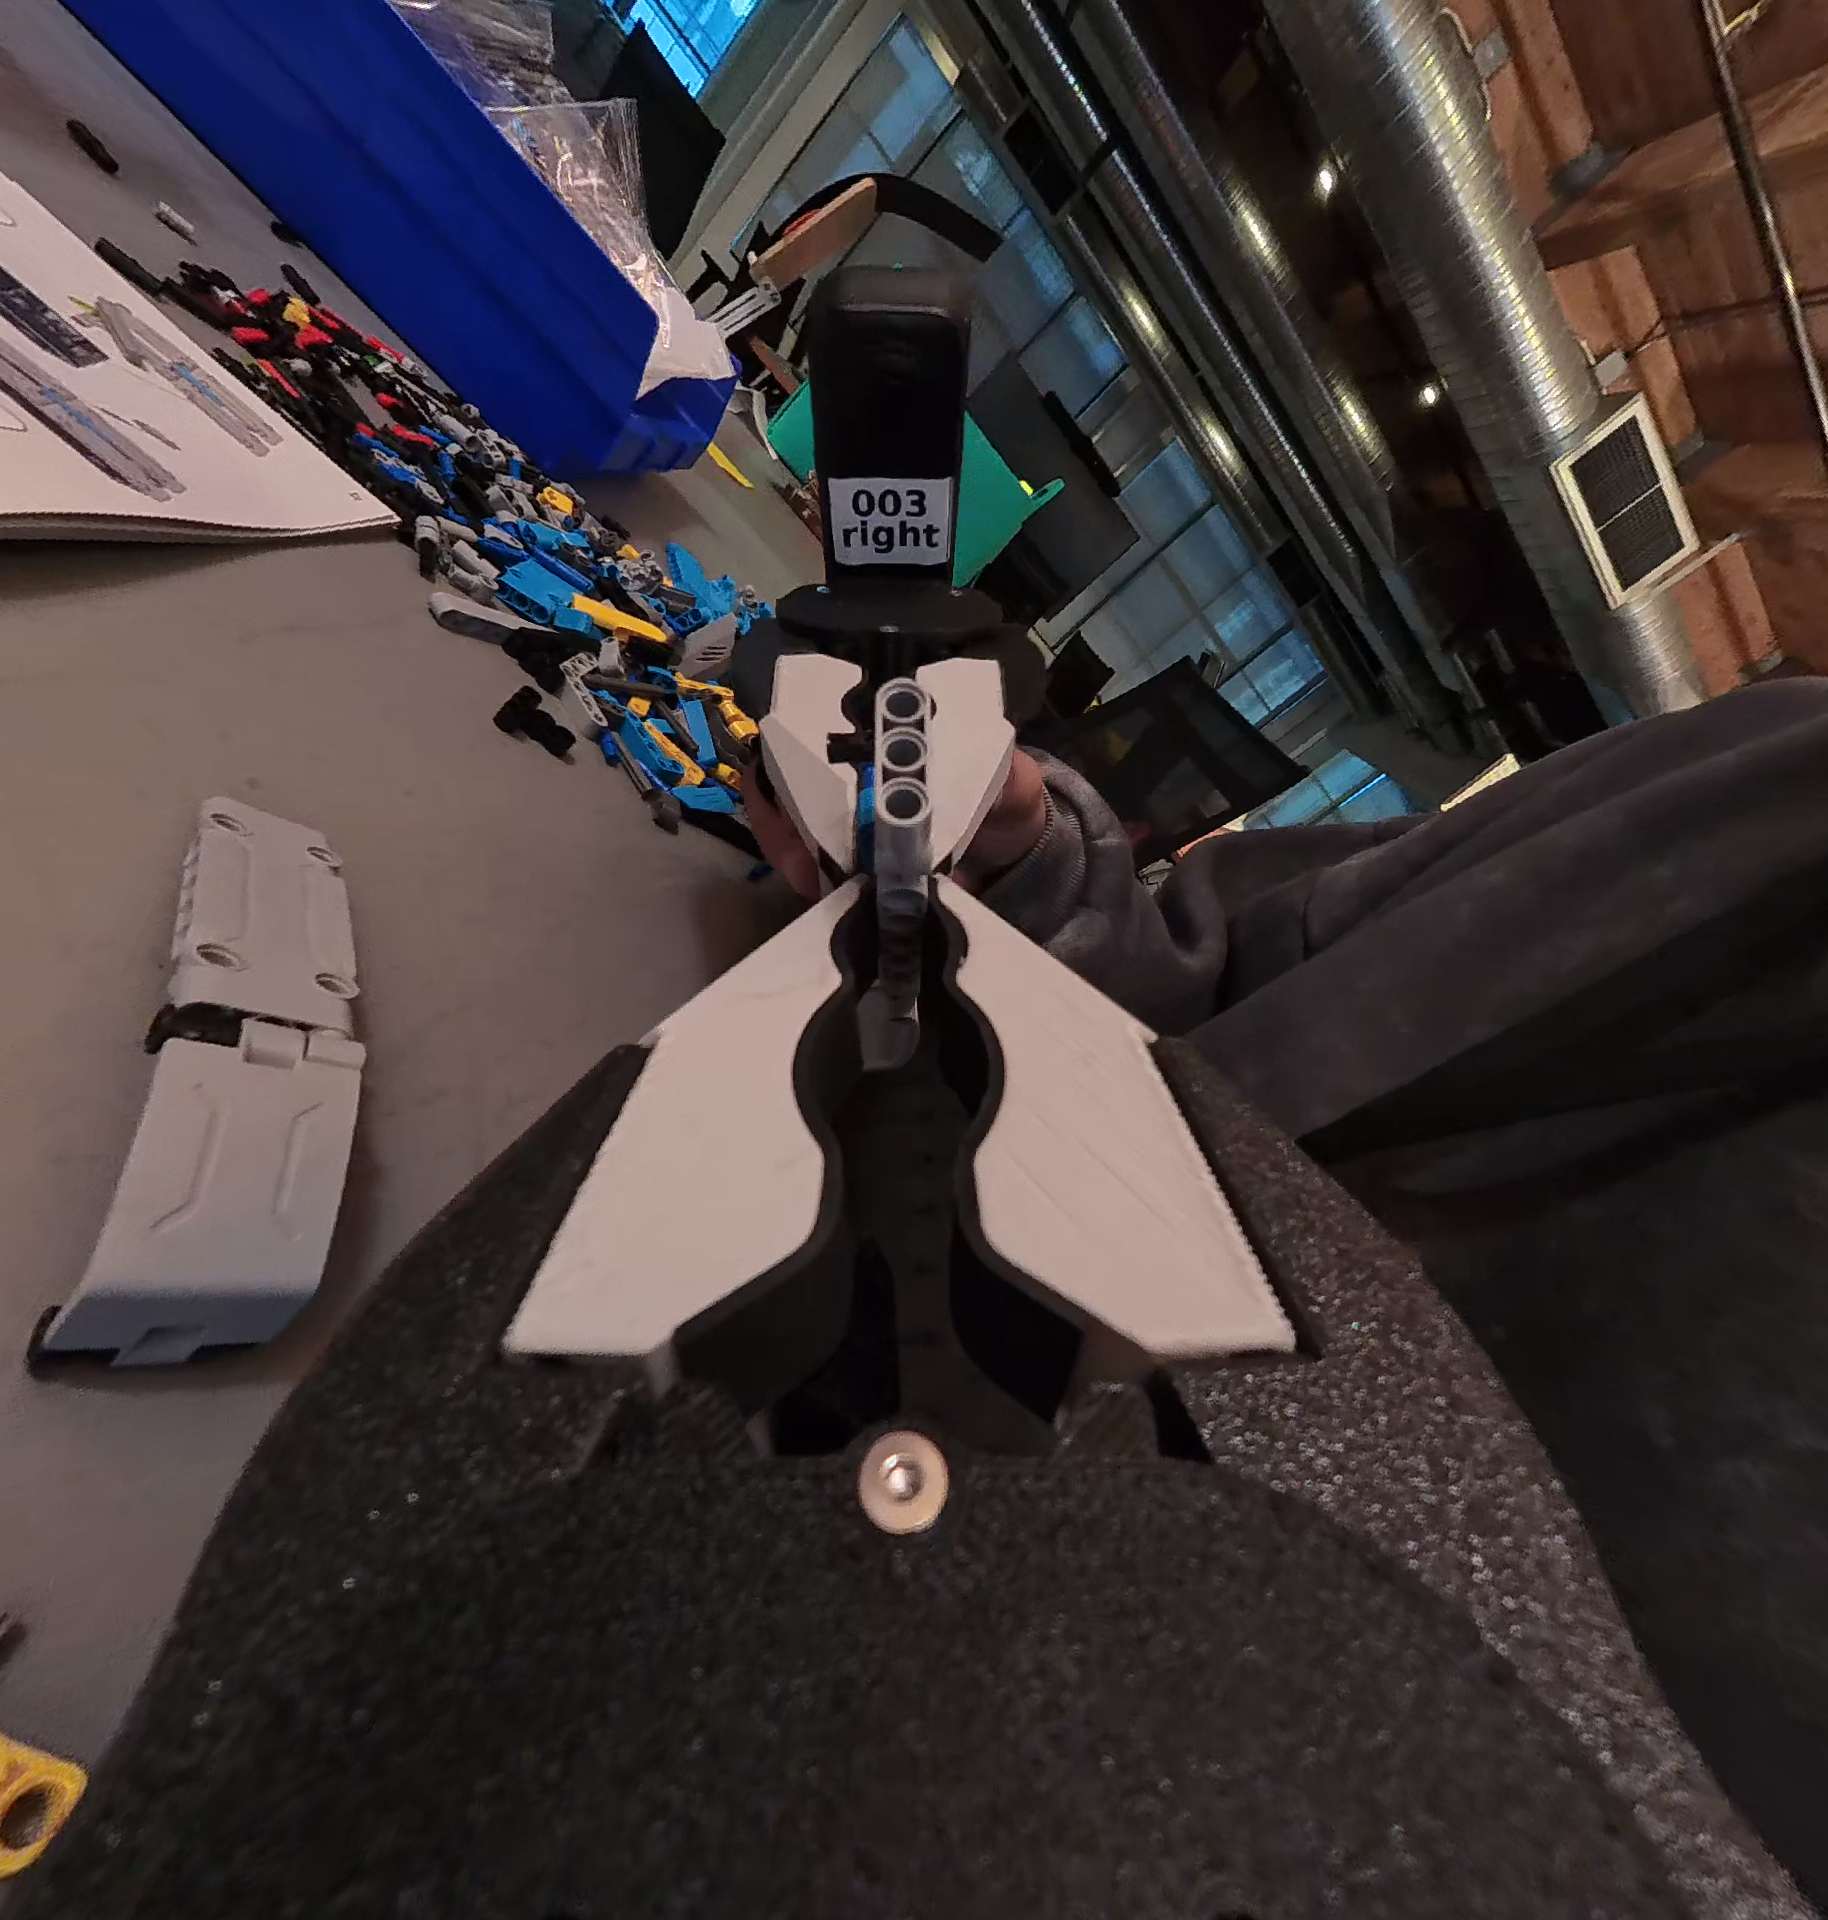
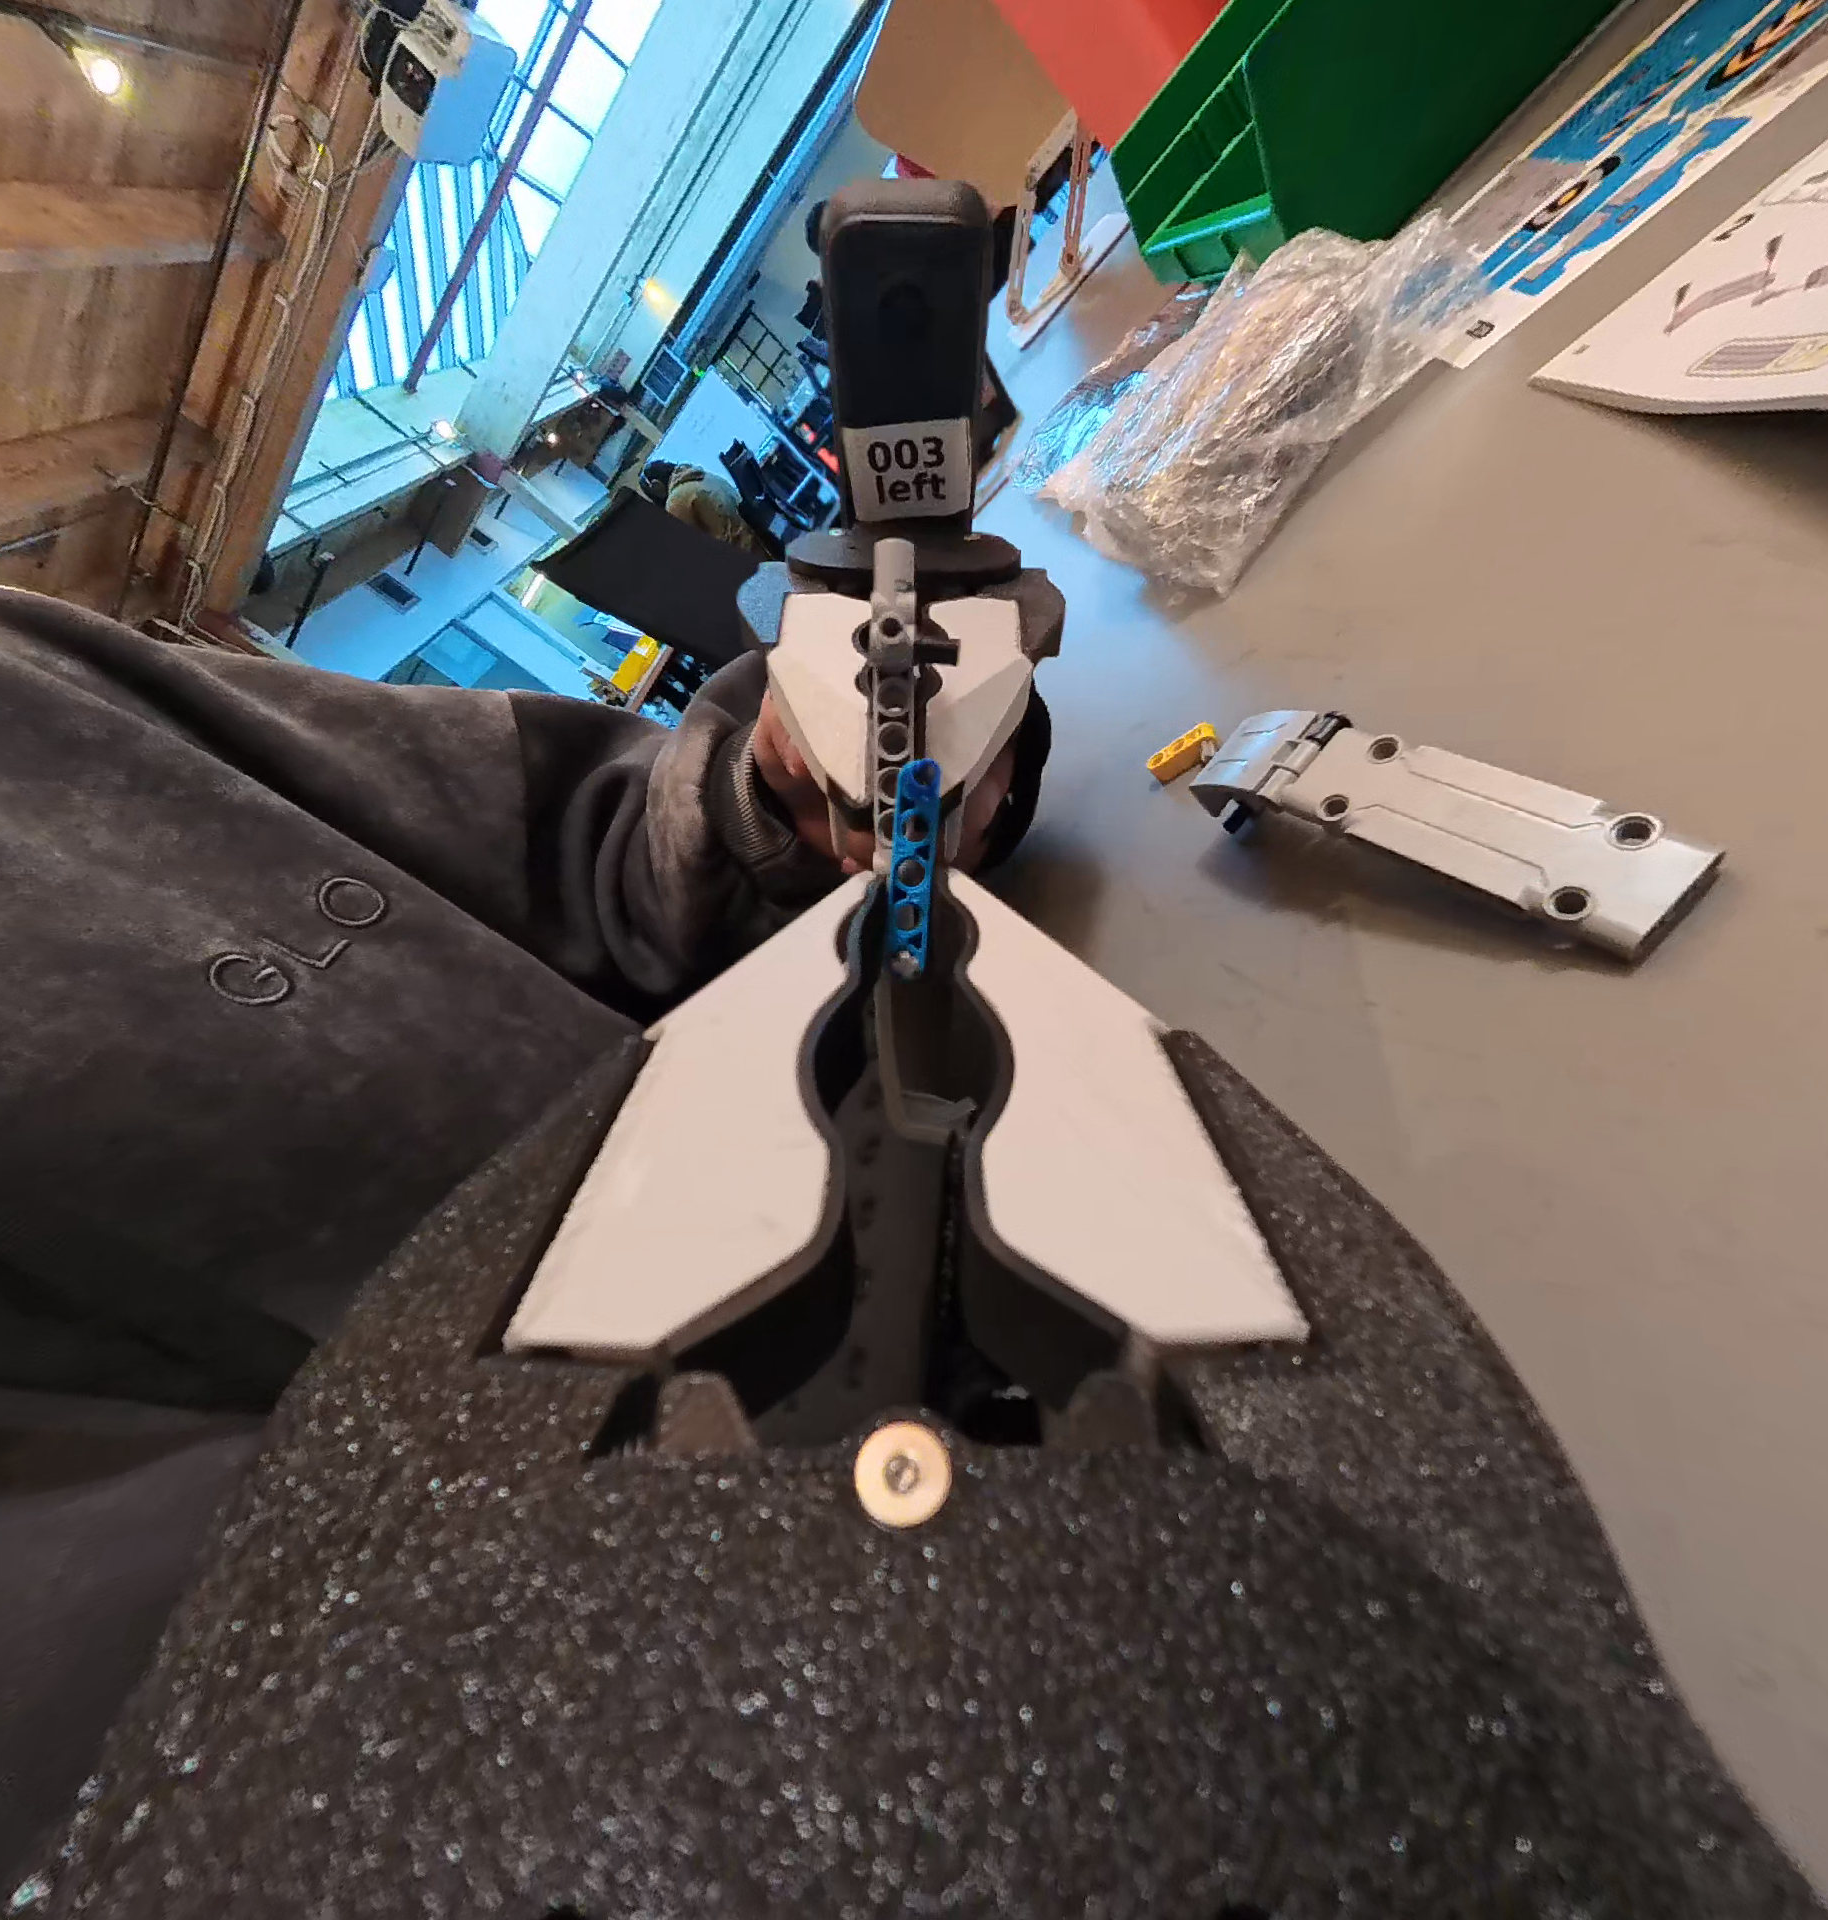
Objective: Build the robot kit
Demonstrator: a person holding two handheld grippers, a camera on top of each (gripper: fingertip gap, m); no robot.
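The left claw (image 1: 894, 904) is closed on a slim assembly of plastic building beams, its white fingers pinching a light grey beam with round holes (image 1: 902, 758) that sticks forward from the tips. Facing it nose to nose, the right claw (image 2: 905, 914) is likewise clamped together on the same assembly, gripping a thin blue perforated beam (image 2: 912, 862) that lies against the long grey beam; both claws hold the piece in the air above the grey table (image 1: 494, 935), in front of a person in a dark grey sweatshirt (image 2: 214, 935). In the left wrist view the right claw appears beyond the tips with a black camera (image 1: 889, 384) on top and a hand (image 1: 1003, 831) behind it. On the table to the left lies a pair of hinged light grey curved panels (image 1: 235, 1081), well apart from the claws. Farther off sits a loose heap of small blue, yellow, black, red and grey building parts (image 1: 577, 603), beside an open white instruction booklet (image 1: 110, 416) and a large blue plastic bin (image 1: 422, 208). A yellow perforated piece (image 1: 6, 1808) shows at the lower left edge. In the right wrist view, crumpled clear plastic bags (image 2: 1232, 416) and a green bin (image 2: 1336, 125) lie farther along the table.
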